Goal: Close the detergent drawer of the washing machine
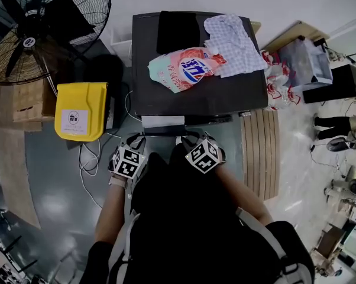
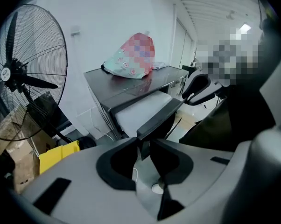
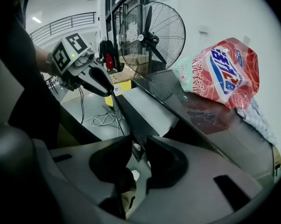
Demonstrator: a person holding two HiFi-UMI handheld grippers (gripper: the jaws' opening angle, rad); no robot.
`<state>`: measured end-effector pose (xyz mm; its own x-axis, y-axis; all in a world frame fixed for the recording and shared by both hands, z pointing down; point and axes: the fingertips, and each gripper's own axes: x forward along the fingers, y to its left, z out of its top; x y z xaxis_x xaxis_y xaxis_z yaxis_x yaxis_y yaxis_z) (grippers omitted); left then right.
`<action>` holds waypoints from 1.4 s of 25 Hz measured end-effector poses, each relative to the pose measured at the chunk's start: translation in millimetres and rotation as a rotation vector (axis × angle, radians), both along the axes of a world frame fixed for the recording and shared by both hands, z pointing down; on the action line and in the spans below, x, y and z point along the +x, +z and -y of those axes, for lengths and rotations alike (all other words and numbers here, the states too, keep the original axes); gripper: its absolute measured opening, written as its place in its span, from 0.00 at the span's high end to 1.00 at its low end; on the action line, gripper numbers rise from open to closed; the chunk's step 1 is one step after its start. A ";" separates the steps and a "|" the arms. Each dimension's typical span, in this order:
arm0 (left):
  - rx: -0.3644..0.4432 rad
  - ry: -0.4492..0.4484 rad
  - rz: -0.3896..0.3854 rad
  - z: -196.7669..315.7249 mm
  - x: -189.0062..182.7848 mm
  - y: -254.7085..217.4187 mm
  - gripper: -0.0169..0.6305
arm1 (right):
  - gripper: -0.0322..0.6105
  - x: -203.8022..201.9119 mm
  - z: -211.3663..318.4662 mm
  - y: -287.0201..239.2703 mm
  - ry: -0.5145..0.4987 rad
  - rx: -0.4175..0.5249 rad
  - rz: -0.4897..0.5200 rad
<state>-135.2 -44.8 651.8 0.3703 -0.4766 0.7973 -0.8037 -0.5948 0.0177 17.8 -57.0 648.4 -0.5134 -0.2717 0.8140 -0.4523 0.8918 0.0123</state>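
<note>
Dark-topped, the washer [image 1: 196, 96] is standing ahead in the head view with its drawer [image 1: 162, 121] sticking out in front. The left gripper [image 1: 135, 139] and right gripper [image 1: 190, 138] are meeting the drawer's front. In the left gripper view, the fingers [image 2: 115, 164] are pinching one end of that dark front. In the right gripper view, the fingers [image 3: 105, 164] are pinching the other end, and a bag [image 3: 224, 73] is lying on the washer.

We see a large black wire-caged floor fan [image 1: 48, 16] at the far left, with a brown cardboard box [image 1: 30, 102] below it. Just beside the box stands a yellow plastic container [image 1: 80, 111], and white cables [image 1: 89, 158] trail over the floor near it. A pink printed detergent pouch [image 1: 187, 68] lies touching a pale checked cloth [image 1: 231, 40], with a folded black cloth [image 1: 177, 31] just beside them. A slatted wooden board [image 1: 259, 152] lies on the floor to the right.
</note>
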 end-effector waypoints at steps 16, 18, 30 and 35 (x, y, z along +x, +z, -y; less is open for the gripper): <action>0.008 -0.015 0.007 44.0 -9.6 -2.2 0.83 | 0.77 -9.6 44.2 -2.7 0.048 0.005 0.009; 0.007 -0.012 0.008 46.9 -10.4 -2.6 0.83 | 0.77 -10.3 47.2 -3.0 0.058 0.002 0.011; 0.007 -0.012 -0.017 54.1 -11.1 -0.9 0.83 | 0.75 -10.7 53.6 -0.8 0.129 0.009 -0.006; -0.002 -0.018 -0.026 52.9 -13.1 -2.0 0.82 | 0.74 -3.6 53.2 -5.8 0.187 0.006 -0.013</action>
